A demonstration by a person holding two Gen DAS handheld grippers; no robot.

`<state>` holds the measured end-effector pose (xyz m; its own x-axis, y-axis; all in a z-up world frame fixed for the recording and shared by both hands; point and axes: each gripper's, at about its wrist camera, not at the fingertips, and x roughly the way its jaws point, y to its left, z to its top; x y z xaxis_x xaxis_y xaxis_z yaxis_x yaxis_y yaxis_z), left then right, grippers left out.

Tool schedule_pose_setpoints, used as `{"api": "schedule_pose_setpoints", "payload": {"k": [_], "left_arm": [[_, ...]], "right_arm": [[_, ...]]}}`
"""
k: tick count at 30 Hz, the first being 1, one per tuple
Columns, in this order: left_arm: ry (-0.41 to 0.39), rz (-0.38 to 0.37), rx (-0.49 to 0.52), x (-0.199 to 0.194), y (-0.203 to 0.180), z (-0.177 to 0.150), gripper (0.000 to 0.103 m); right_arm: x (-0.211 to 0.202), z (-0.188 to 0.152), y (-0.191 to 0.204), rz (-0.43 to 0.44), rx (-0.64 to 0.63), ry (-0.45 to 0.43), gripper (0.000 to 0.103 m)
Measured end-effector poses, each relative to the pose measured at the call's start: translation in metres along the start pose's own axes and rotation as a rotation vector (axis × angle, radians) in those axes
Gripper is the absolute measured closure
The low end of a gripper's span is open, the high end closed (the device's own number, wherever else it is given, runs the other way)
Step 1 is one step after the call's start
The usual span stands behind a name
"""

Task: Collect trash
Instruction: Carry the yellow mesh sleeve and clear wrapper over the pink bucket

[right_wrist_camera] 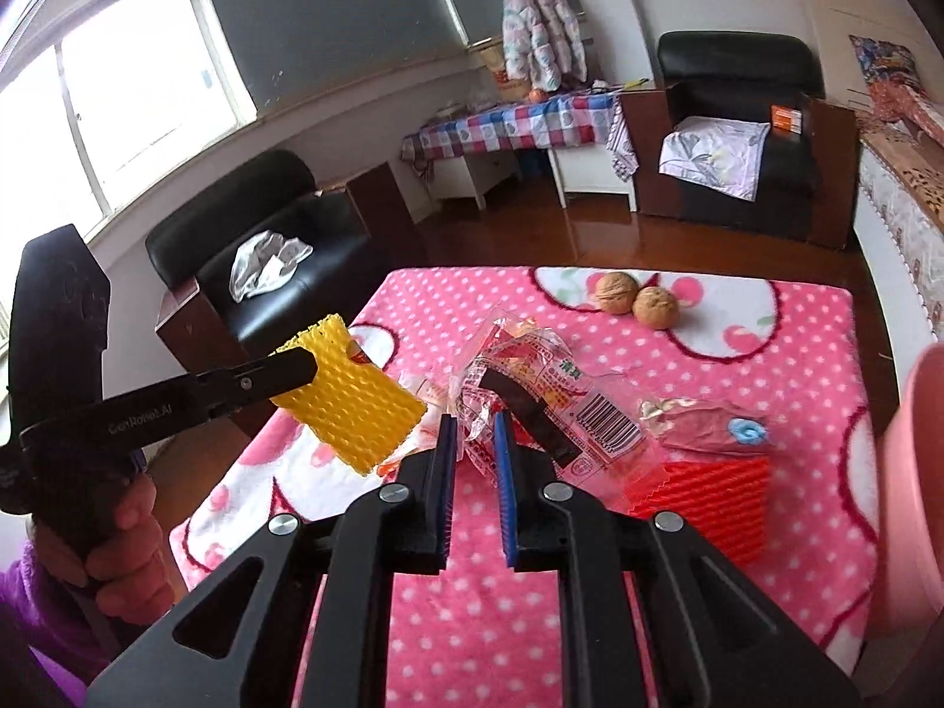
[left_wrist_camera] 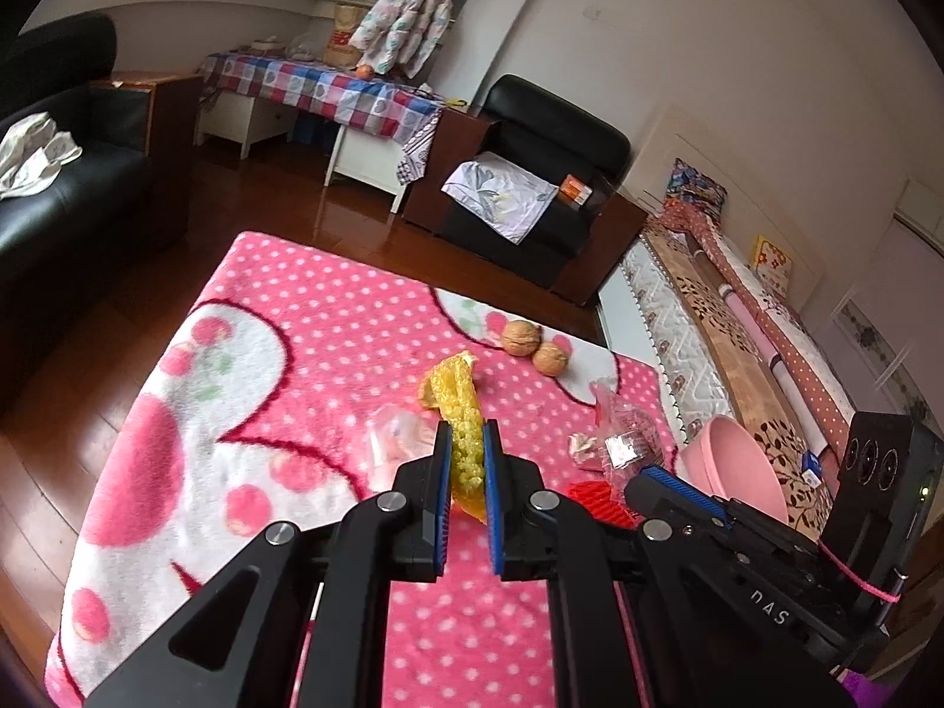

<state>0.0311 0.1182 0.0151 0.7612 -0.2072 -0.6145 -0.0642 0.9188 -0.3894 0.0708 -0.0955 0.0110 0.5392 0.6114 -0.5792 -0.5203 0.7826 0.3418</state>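
On the left, the left gripper is clamped on a yellow foam fruit net, its blue pads pressed flat on both faces; the right wrist view shows the net hanging clear of the pink dotted blanket, its long axis slanting down toward the right, the person's left hand wrapped round the handle.

Moving right, the right gripper is pinched on a clear printed snack wrapper; the jaws stand nearly together, with the crumpled near end of the film between them; the wrapper's long axis runs away from the tips toward the right, barcode end farthest out; whether it has fully left the cloth I cannot tell.

Farther right lie a small pinkish wrapper with a blue spot and a red foam net, both resting on the blanket, just beside the held wrapper; two walnuts sit well behind them.

At the far right edge stands the pink bin, touching the blanket's side; this is likely where the trash goes; it lies to the right of both grippers, and the right one is the nearer, so its load probably goes in first; the left must cross over the loose pieces to reach it.
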Motion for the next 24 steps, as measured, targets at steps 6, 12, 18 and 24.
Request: {"api": "schedule_pose_setpoints", "payload": {"k": [6, 12, 18, 24], "left_arm": [[0.002, -0.025, 0.049, 0.003, -0.029, 0.005, 0.094], [0.008, -0.066, 0.111, 0.010, -0.070, 0.002, 0.094], [0.024, -0.095, 0.167, 0.022, -0.109, -0.005, 0.094], [0.045, -0.129, 0.224, 0.036, -0.150, -0.011, 0.094]], "right_arm": [[-0.024, -0.003, -0.019, -0.017, 0.046, -0.051, 0.090], [-0.056, -0.006, -0.049, -0.059, 0.106, -0.117, 0.090], [-0.088, -0.012, -0.088, -0.115, 0.190, -0.185, 0.090], [-0.117, -0.023, -0.127, -0.180, 0.263, -0.245, 0.090]]}}
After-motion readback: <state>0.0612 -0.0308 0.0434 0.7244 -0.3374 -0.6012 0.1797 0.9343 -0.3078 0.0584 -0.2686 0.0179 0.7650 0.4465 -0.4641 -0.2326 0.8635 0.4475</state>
